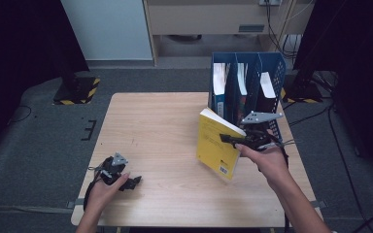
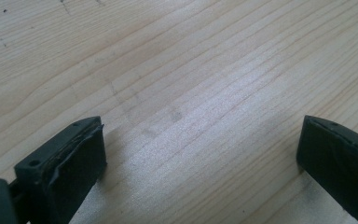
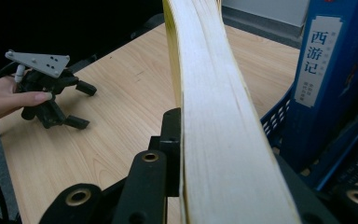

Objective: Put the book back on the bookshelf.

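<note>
Book (image 1: 217, 148) with a yellow cover hangs above the worktop (image 1: 160, 131) right of the high view's centre, pinched by the right gripper (image 1: 229, 139). The jaws close on its page block from the open edge, one jaw on each cover, which the right gripper view confirms: the pale pages (image 3: 214, 116) run up the middle of that frame between the black jaws. The book is held on edge, tilted, its upper corner leaning toward the blue file rack (image 1: 247, 82) at the upper right of the high view. That stance likely suits sliding it on edge into one of the rack's narrow compartments, where other books already stand upright, among them a blue volume with white Chinese lettering on its spine (image 3: 319, 65), close beside the held book in the right gripper view. The book appears just in front of the rack; whether it touches the rack's front wall I cannot tell.

The left gripper (image 1: 126, 180) rests low at the lower left of the high view, well apart from the book. Its jaws stand wide with bare wood between them in the left gripper view, holding nothing. It seems parked out of the way, since one gripper is enough to carry the book.
</note>
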{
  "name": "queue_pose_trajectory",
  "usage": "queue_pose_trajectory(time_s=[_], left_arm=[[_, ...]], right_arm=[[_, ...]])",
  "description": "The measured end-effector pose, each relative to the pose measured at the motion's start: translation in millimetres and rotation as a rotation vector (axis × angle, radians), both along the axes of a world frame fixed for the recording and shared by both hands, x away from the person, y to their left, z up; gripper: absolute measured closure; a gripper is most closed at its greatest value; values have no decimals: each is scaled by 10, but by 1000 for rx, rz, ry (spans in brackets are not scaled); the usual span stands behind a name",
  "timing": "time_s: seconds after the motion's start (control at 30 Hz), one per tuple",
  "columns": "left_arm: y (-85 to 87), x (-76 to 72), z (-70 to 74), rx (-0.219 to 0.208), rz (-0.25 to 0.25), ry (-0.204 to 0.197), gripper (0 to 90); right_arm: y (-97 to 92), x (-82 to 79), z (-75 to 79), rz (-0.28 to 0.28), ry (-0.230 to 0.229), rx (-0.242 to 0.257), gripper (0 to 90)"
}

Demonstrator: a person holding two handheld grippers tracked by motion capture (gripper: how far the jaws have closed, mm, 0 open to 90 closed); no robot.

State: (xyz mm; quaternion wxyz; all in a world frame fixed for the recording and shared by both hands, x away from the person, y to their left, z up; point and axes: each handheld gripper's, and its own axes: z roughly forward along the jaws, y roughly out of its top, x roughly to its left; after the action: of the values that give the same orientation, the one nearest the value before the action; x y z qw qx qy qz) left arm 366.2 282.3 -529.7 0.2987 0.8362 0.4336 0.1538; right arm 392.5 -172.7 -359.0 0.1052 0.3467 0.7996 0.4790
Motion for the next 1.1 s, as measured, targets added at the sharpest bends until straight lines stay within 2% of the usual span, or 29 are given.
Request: queue_pose_trajectory(time_s=[0.3,1.1], left_arm=[[-2,-1,-4,-2,-1,-4,0],[-6,-6,-14,-7,1,-12,0]], right_arm=[[-99,-45,39,-16,1,7,753],[-317,-104,358,-43,-9,33,752]])
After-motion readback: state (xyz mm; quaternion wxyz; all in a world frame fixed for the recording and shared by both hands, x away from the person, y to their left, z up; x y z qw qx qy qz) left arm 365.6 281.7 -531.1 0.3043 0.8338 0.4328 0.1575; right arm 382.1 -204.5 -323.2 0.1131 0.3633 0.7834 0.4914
